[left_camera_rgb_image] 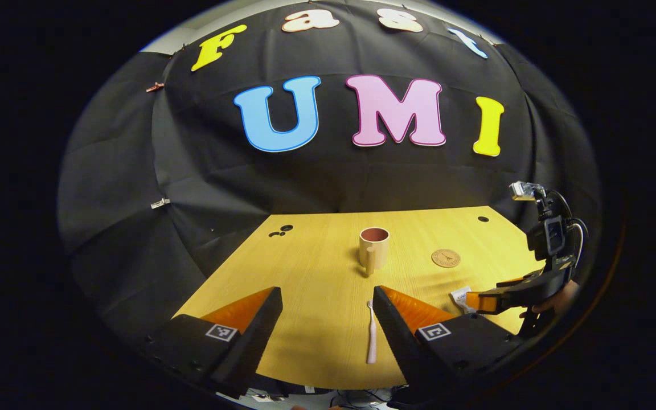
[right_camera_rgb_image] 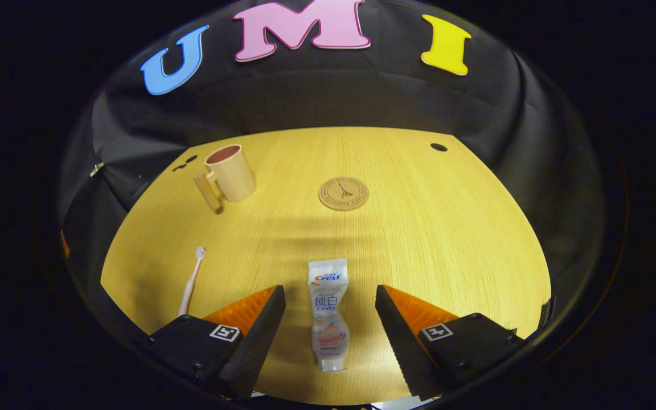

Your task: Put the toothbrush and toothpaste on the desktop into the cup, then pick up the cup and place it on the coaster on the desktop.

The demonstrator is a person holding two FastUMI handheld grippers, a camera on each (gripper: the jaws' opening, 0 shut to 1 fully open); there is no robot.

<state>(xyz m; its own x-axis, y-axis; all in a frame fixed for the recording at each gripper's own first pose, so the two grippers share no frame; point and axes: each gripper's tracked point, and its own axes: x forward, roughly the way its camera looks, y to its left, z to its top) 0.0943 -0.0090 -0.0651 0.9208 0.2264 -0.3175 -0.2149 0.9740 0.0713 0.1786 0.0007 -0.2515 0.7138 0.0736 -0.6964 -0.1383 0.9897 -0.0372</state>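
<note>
Below, right tongs (right_camera_rgb_image: 331,319) apart around toothpaste (right_camera_rgb_image: 328,313), left tongs (left_camera_rgb_image: 328,319) apart by toothbrush (left_camera_rgb_image: 371,336).

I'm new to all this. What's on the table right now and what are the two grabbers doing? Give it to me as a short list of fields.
table: wooden desktop
cup: upright, nothing seen inside, handle facing the near edge
coaster: round, bare, beside the cup
toothbrush: lying flat, by the left gripper's finger
toothpaste: lying flat, between the right gripper's fingers, not touched
left gripper: open, holding nothing
right gripper: open, straddling the toothpaste
</note>
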